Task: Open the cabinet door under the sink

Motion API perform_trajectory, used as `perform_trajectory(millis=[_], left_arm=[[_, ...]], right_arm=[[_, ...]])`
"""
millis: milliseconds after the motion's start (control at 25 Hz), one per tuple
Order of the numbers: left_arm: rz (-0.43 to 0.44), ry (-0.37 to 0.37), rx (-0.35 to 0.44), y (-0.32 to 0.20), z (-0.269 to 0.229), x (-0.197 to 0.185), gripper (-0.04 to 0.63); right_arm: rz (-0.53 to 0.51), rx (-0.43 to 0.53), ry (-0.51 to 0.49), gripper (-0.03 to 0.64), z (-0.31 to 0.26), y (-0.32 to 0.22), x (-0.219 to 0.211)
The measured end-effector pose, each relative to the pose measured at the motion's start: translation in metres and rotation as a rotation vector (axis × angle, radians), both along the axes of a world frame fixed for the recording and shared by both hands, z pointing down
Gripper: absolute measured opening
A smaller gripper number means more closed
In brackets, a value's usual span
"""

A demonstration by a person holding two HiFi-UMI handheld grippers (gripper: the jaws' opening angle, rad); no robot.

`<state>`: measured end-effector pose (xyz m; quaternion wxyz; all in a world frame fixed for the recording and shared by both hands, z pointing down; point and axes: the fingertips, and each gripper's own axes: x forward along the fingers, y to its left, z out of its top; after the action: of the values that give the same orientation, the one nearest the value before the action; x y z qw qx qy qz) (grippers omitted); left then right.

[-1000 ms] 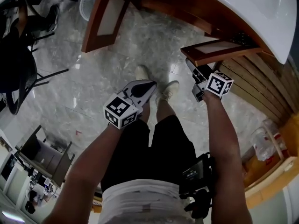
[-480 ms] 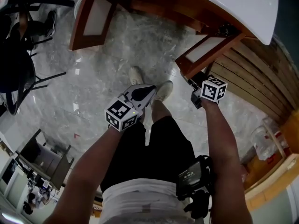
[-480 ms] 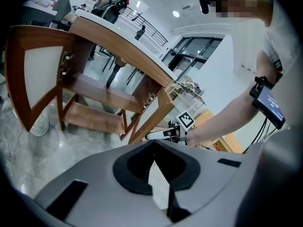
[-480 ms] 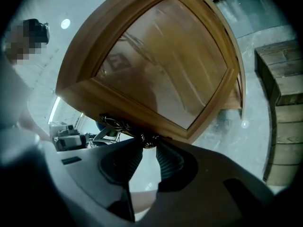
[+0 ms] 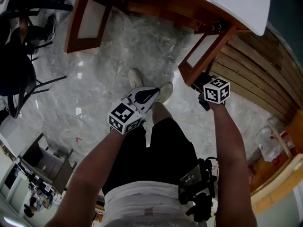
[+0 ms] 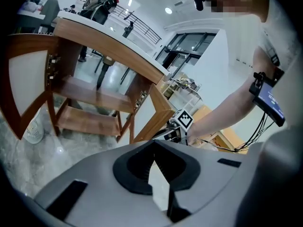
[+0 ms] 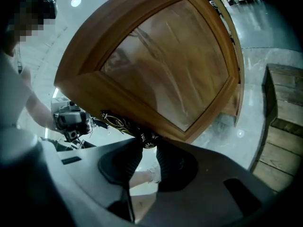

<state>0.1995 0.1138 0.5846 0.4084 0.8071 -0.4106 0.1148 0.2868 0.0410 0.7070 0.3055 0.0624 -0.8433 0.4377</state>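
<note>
Cabinet door [image 5: 204, 53] on the right, under the white sink [image 5: 227, 1], stands swung well out from the cabinet, its pale panel framed in reddish wood. The right tool [image 7: 146, 142] sits at the lower edge of this cabinet door. In the right gripper view its two jaws are closed on the end of a dark, patterned handle [image 7: 120, 122] fixed to the door frame. The left tool [image 5: 152, 93] is held over the person's legs and shoes, well apart from both doors, with its jaws pressed together and nothing between them. The other door [image 5: 87, 20], on the left, also hangs open above the marble floor [image 5: 118, 51].
</note>
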Motion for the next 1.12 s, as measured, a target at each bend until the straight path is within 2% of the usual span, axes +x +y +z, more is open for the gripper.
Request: perform_trajectory(millis=[240, 400, 680, 920, 1120], left_arm=[[0.014, -0.007, 0.001, -0.004, 0.001, 0.013, 0.011], [0.035, -0.009, 0.002, -0.005, 0.001, 0.024, 0.011], [0.085, -0.030, -0.005, -0.006, -0.008, 0.028, 0.011], [0.125, -0.076, -0.016, -0.001, -0.018, 0.020, 0.011], [0.114, -0.094, -0.011, 0.002, -0.031, 0.009, 0.011]], right_arm=[[-0.099, 0.043, 0.036, 0.098, 0.001, 0.003, 0.027], [-0.124, 0.065, 0.062, 0.101, 0.002, 0.003, 0.039], [-0.052, 0.105, 0.114, 0.103, 0.001, 0.001, 0.063], [0.020, 0.109, 0.177, 0.101, 0.005, -0.001, 0.092], [0.043, 0.103, 0.229, 0.101, 0.005, 0.001, 0.089]])
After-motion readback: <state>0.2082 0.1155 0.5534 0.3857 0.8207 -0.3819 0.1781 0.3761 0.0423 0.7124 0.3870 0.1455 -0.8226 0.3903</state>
